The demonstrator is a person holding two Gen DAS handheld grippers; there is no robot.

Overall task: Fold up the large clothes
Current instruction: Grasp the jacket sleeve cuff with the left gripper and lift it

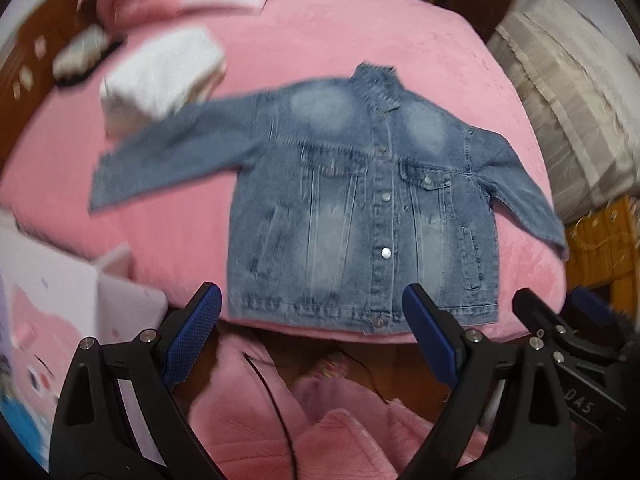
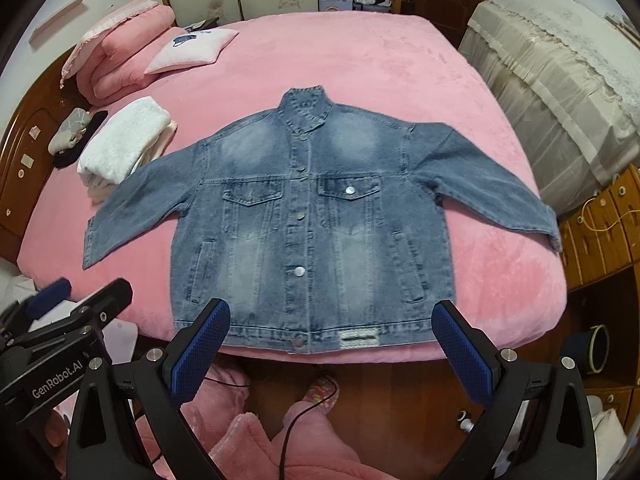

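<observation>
A blue denim jacket lies flat, front up and buttoned, on the pink bed, sleeves spread to both sides, hem at the near edge. It also shows in the left wrist view, blurred. My left gripper is open and empty, just short of the hem. My right gripper is open and empty, over the hem. The left gripper also shows at the lower left of the right wrist view; the right gripper shows at the right of the left wrist view.
Folded white clothes lie left of the left sleeve. Pink folded bedding and a small pillow sit at the far left. A covered piece of furniture and a wooden cabinet stand on the right. A cable runs below.
</observation>
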